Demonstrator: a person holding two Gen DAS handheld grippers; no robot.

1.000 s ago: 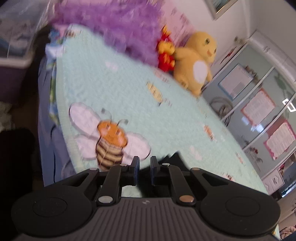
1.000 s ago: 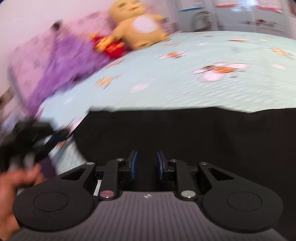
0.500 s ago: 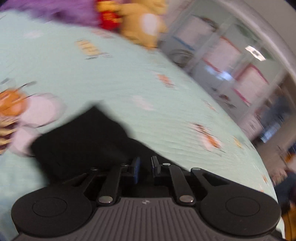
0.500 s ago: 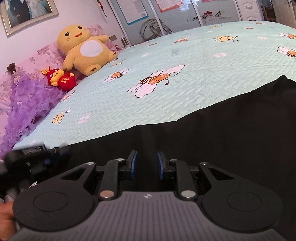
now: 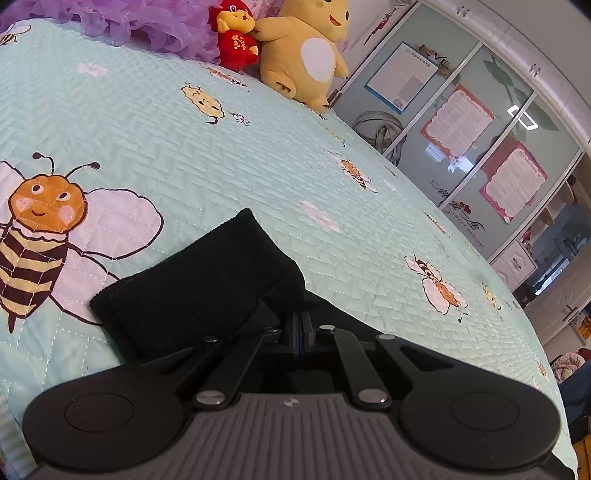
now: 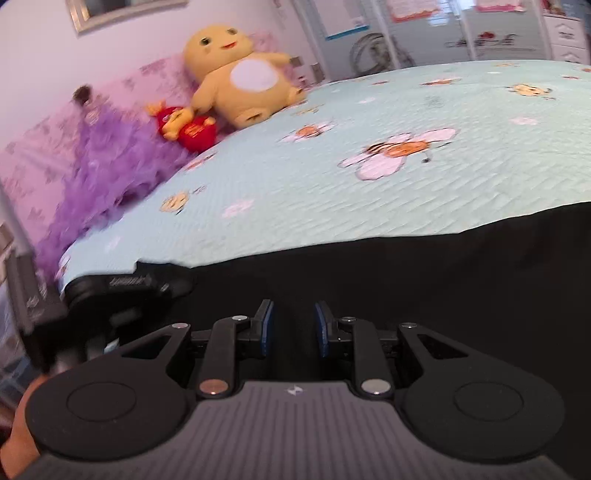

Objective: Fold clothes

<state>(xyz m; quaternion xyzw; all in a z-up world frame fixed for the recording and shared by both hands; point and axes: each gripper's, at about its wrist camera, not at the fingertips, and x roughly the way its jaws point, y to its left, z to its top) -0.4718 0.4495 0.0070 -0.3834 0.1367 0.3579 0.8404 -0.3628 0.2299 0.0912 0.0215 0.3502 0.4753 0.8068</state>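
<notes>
A black garment (image 5: 192, 291) lies on a mint-green bee-print bedspread (image 5: 155, 147). In the left wrist view its ribbed end sticks out ahead and to the left. My left gripper (image 5: 303, 325) sits low on that cloth, pads pressed together with black fabric bunched around them. In the right wrist view the same black garment (image 6: 424, 288) spreads wide across the bedspread (image 6: 332, 206). My right gripper (image 6: 293, 325) hovers over it with blue pads (image 6: 266, 325) apart and nothing pinched. The left gripper (image 6: 125, 291) shows at the garment's left edge.
A yellow plush toy (image 5: 306, 48) and a small red plush (image 5: 236, 37) sit at the head of the bed beside purple ruffled fabric (image 5: 147, 22). Glass wardrobe doors (image 5: 461, 122) with posters stand beyond the bed. A hand (image 6: 22, 439) shows at lower left.
The left gripper swung across the bed and came down onto the black garment's end, its jaws closing. The right gripper shifted slightly over the garment, jaws unchanged.
</notes>
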